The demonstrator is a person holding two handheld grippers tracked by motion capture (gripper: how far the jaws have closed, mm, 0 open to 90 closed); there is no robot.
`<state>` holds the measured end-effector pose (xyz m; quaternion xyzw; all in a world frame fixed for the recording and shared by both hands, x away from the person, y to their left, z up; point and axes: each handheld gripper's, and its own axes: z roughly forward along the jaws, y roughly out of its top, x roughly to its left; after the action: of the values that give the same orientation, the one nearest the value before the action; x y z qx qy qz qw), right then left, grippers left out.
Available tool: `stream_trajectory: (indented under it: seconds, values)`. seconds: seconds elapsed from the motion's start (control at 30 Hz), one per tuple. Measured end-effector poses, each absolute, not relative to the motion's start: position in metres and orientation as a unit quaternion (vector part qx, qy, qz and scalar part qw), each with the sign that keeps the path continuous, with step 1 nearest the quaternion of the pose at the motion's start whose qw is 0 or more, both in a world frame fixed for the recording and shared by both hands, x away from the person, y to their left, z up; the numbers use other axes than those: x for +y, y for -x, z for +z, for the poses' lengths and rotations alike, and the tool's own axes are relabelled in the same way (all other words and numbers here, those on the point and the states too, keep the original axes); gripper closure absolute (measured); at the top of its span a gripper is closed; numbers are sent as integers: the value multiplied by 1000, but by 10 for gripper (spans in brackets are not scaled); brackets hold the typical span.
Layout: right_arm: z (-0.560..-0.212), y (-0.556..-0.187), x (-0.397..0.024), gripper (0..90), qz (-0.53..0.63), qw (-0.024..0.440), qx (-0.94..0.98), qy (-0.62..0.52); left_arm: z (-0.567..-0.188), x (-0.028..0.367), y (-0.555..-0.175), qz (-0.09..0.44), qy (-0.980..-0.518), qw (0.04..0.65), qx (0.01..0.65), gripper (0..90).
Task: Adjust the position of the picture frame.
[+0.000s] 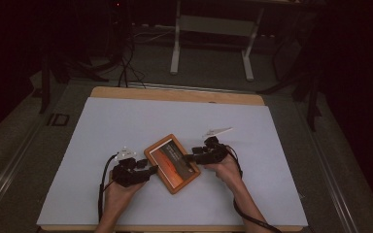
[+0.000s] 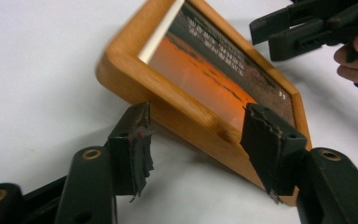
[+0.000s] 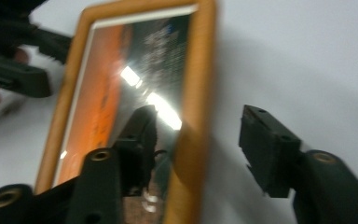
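Left tongs (image 2: 193, 135) and right tongs (image 3: 198, 140) both gape wide, each straddling a picture frame (image 1: 172, 163) edge, no clamp.

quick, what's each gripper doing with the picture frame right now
Left gripper: open, jaws astride the frame's wooden edge, not pressing it.
Right gripper: open, jaws astride the frame's opposite edge, not gripping.
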<state>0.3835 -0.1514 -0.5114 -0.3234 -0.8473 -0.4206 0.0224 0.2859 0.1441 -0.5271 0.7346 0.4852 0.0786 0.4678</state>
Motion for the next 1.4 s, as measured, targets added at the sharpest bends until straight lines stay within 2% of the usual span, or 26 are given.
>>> stream_trajectory:
  seconds: [0.17, 0.27, 0.33, 0.47, 0.6, 0.77, 0.93, 1.13, 1.23, 1.4]
  values:
    - [-520, -388, -136, 377, -406, 56, -858, 309, -531, 144, -288, 61, -725, 470, 499, 378]
    - [-525, -392, -130, 347, -403, 75, -859, 307, -534, 145, -291, 30, -721, 477, 502, 370]
    - [-526, -394, -129, 347, -405, 86, -857, 309, -537, 140, -292, 7, -723, 478, 498, 374]
    - [-525, -396, -128, 345, -401, 91, -859, 305, -539, 133, -295, 9, -726, 470, 501, 357]
    - [-526, -395, -133, 377, -406, 96, -857, 303, -538, 130, -297, 13, -730, 464, 502, 371]
    - [-525, -394, -148, 472, -434, 109, -838, 312, -528, 125, -295, 37, -741, 466, 482, 416]
    - [-519, -388, -159, 513, -437, 100, -834, 321, -523, 122, -297, 40, -746, 468, 473, 463]
    - [-518, -377, -182, 587, -456, 107, -818, 334, -519, 119, -302, 40, -747, 468, 469, 506]
    - [-515, -369, -192, 609, -464, 106, -812, 338, -521, 119, -306, 16, -744, 479, 465, 534]
    - [-511, -355, -201, 627, -452, 94, -812, 358, -513, 111, -310, 17, -767, 470, 437, 556]
